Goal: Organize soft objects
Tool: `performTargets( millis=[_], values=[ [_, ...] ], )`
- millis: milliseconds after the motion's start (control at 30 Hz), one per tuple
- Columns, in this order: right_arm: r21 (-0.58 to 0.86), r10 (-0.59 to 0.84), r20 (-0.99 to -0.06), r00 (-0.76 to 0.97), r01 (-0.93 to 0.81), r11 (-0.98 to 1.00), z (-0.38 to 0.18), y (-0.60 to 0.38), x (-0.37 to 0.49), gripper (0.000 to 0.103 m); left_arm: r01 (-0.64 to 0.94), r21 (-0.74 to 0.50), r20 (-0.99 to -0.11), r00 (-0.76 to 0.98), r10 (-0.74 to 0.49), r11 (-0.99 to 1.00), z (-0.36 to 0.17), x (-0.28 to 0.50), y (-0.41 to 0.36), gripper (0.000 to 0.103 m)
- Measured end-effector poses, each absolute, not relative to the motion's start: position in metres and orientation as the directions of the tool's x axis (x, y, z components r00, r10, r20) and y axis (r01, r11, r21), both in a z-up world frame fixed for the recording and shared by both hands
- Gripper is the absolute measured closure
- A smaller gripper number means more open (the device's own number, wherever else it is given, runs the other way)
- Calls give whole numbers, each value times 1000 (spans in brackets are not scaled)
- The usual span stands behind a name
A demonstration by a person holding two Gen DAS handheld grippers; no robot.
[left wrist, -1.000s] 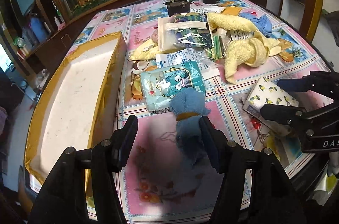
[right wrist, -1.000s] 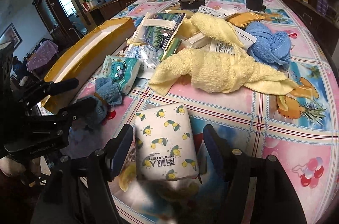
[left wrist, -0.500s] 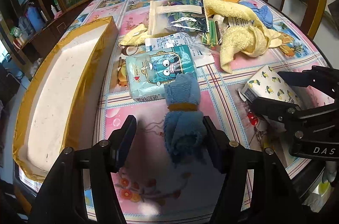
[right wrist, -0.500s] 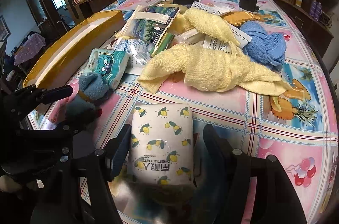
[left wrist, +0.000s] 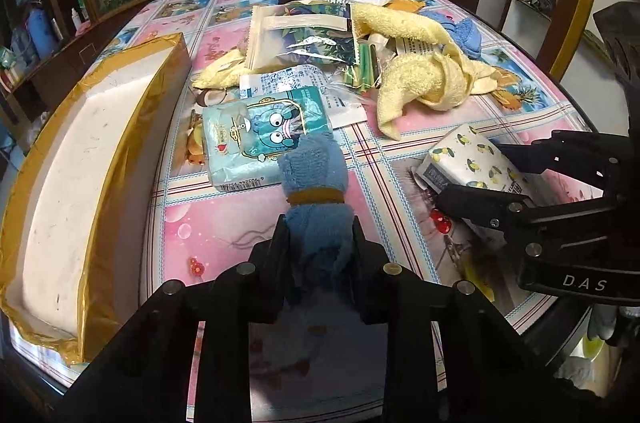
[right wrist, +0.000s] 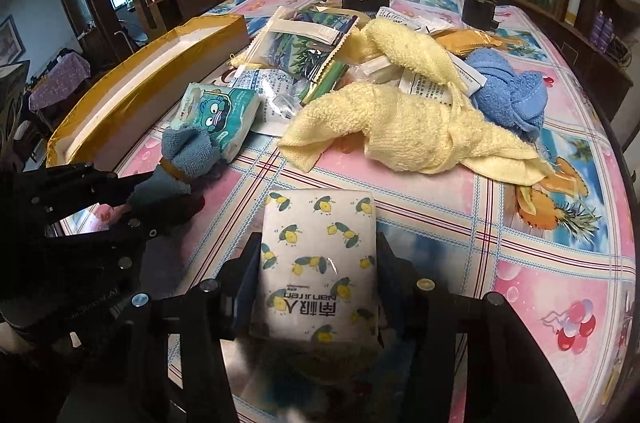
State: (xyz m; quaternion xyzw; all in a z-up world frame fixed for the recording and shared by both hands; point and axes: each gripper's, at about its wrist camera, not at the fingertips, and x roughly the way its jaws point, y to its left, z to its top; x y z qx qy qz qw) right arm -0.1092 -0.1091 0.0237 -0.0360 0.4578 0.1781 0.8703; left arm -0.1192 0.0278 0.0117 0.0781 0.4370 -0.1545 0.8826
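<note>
At the bottom centre of my left wrist view, my left gripper (left wrist: 318,243) is pinched tight on the blue rolled towel (left wrist: 316,191); its far end touches the teal tissue pack (left wrist: 260,139); in my right wrist view, bottom centre, my right gripper (right wrist: 318,263) is clamped against both sides of the lemon-print tissue pack (right wrist: 316,255); farther up, mid-frame, lies the yellow towel (right wrist: 404,131); the gold-edged box (left wrist: 80,183) fills the left of the left view.
</note>
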Motion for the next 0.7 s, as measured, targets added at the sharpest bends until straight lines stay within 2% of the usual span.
performTargets(
  millis=[333,700],
  values=[
    [141,336,-765,550,-365,920,62,-98,-105,51,281,14,-710,678,-188,960,62,-126,59,78],
    [224,517,-687,511,-528,819,121,-5,-51,51,79,30,-637,770,-42,996,100,-74,164,78]
  ],
)
